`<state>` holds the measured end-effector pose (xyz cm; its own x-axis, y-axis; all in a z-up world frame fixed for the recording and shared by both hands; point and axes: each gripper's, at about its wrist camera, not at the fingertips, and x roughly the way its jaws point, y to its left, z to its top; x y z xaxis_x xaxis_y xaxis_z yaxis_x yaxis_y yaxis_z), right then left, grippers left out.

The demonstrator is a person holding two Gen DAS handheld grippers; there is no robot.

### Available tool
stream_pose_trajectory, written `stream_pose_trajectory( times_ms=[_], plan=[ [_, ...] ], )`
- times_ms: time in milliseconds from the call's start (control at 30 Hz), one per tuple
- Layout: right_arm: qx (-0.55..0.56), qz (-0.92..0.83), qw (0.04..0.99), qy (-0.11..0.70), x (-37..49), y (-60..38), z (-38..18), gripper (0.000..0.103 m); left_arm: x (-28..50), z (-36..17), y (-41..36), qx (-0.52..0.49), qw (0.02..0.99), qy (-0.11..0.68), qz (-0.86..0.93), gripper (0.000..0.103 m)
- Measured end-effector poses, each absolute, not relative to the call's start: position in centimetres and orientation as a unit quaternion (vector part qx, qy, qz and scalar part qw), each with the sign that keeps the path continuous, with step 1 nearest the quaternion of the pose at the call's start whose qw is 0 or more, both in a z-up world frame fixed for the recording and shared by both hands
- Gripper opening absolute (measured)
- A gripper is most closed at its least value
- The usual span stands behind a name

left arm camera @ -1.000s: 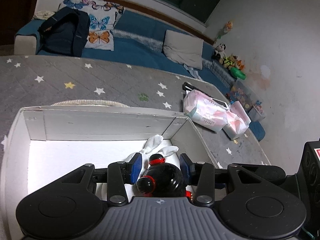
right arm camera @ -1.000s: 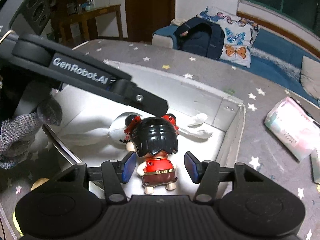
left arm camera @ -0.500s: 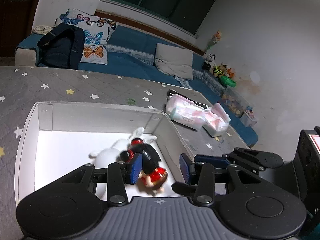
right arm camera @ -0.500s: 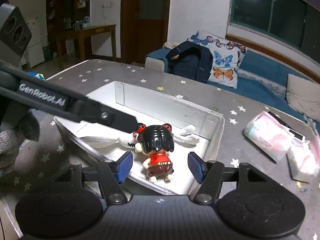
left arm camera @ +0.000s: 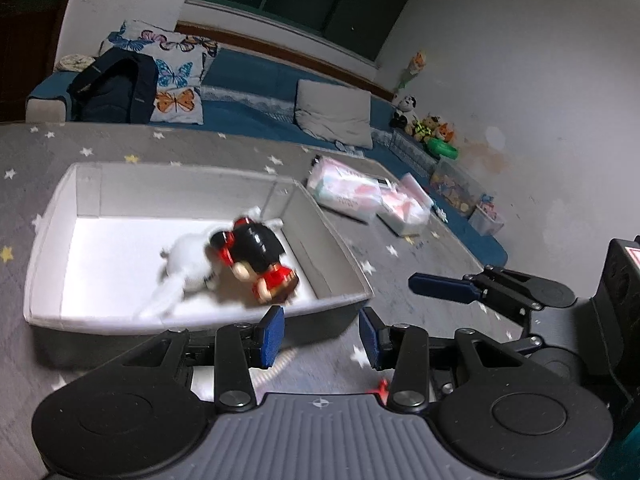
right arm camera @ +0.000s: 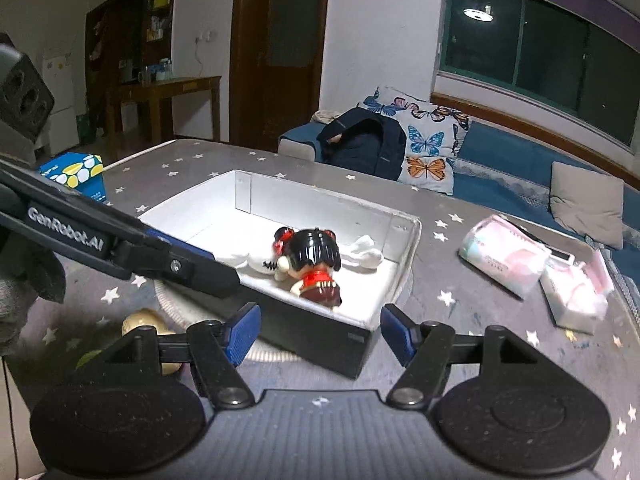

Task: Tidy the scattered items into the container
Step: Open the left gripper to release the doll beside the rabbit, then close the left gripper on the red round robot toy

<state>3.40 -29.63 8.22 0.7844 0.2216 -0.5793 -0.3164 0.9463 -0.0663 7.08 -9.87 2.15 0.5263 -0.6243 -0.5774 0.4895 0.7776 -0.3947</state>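
A white open box point(left arm camera: 52, 224) point(right arm camera: 400, 224) stands on the grey star-patterned table. In it lie a doll with black hair and a red dress point(left arm camera: 260, 260) point(right arm camera: 314, 260) on its side and a white soft toy point(left arm camera: 188, 264) point(right arm camera: 366, 252). My left gripper point(left arm camera: 320, 336) is open and empty, just outside the box's near wall. My right gripper point(right arm camera: 318, 334) is open and empty, in front of the box's near corner. The left gripper's fingers point(right arm camera: 176, 258) cross the right wrist view. A yellowish toy point(right arm camera: 144, 322) lies on the table left of my right gripper.
Pink tissue packs point(left arm camera: 348, 192) point(right arm camera: 504, 256) lie on the table right of the box. A blue and yellow box point(right arm camera: 74, 170) sits at the table's far left. A round woven mat point(right arm camera: 192, 312) lies under the box. A blue sofa point(left arm camera: 248, 116) with cushions is beyond the table.
The doll dropped from my left gripper and fell on its side in the box. Both grippers have drawn back and up from the box. The right gripper has opened wider.
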Motion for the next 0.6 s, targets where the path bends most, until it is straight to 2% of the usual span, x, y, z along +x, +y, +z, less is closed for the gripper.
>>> stream_pose_trajectory(
  times_ms=[500, 600],
  plan=[
    [-0.047, 0.154, 0.925, 0.344, -1.2, -30.3, 3.8, 0.066, 5.3, -1.5, -11.8, -0.107, 0.829, 0.42, -0.354, 0.044],
    [-0.036, 0.159, 0.922, 0.351, -0.9, -30.2, 3.2, 0.06, 5.1, -1.7, -12.0, -0.109, 0.824, 0.424, -0.359, 0.044]
  ],
)
